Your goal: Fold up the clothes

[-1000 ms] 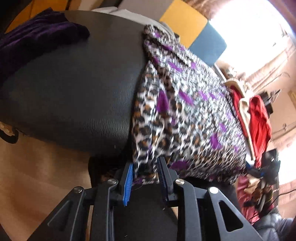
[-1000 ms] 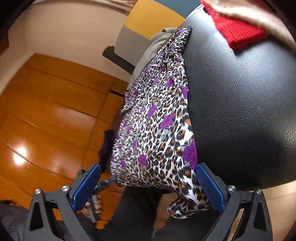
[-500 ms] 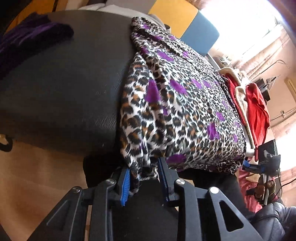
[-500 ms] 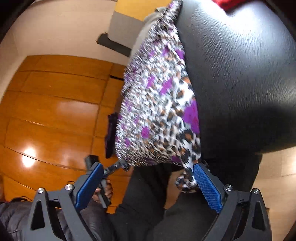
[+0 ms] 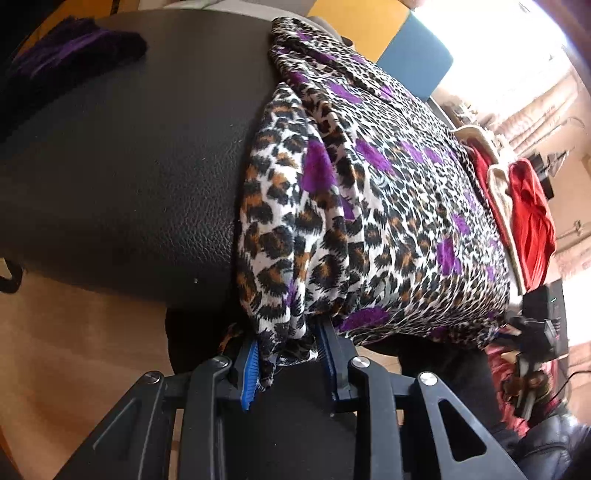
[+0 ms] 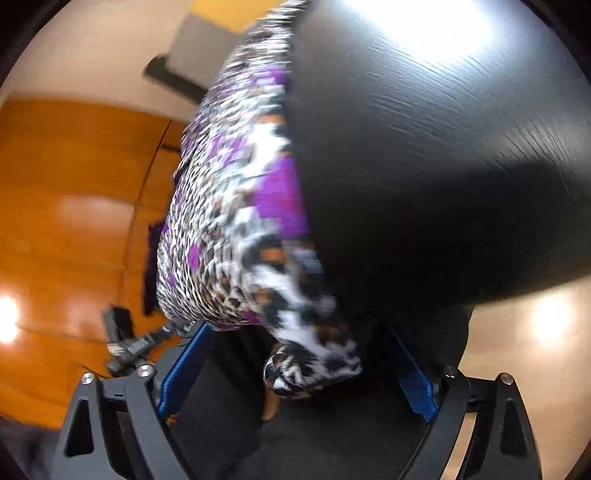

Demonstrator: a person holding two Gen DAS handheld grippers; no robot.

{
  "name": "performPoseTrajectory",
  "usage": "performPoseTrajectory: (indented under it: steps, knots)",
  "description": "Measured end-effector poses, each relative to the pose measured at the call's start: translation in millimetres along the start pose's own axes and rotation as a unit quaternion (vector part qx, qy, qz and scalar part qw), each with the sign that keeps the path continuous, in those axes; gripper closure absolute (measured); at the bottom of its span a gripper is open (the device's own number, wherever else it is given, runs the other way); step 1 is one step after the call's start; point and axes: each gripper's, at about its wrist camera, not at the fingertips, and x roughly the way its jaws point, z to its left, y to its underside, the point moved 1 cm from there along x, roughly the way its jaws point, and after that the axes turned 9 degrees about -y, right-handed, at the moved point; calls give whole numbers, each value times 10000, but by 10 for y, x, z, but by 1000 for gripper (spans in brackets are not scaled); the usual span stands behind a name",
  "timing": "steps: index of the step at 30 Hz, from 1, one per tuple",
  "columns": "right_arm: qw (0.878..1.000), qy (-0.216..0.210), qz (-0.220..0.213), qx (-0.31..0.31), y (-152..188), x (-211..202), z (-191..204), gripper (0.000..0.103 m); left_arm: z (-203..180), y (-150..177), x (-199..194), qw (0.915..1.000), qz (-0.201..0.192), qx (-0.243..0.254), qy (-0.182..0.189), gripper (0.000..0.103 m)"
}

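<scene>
While the leopard-print garment (image 5: 369, 206) lies across the black surface (image 5: 129, 166), your left gripper (image 5: 288, 363) jaws clench its near-left corner; your right gripper (image 6: 295, 373) jaws gape around its near-right corner.

Daylight floods in from ahead and to the right of the left gripper, burning the window (image 5: 517, 55) out to white; the rest of that view is sharp. The right wrist view is smeared with motion blur, softening the garment (image 6: 236, 221). Glare whitens the black cushion (image 6: 424, 33) far ahead, and lamp reflections spot the floor (image 6: 7, 317). Both views bulge, with dark corners.
</scene>
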Motion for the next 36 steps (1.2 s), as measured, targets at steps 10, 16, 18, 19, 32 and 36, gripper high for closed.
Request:
performPoseTrajectory:
  steps: [10, 16, 18, 19, 32, 36]
  knots:
    - [9996, 281, 56, 0, 91, -142, 118, 97, 0, 49, -39, 9996, 231, 177, -27, 95]
    - [9984, -327, -366, -275, -102, -226, 469, 97, 44, -62, -405, 9936, 18, 110, 1128, 96]
    - [9959, -625, -511, -410, -214, -296, 623, 97, 87, -157, -602, 9878, -249, 39, 1536, 96]
    - [9942, -768, -576, -483, -272, -329, 701, 97, 111, -212, -695, 9843, -387, -11, 1724, 96]
    - [9834, -1153, -1213, -698, -1400, -306, 1267, 97, 112, -1468, -822, 9549, -1299, -493, 2626, 96]
    - [9824, -1136, -1385, -532, -1862, -292, 1176, 97, 68, -1940, -611, 9545, -1330, -584, 2606, 96]
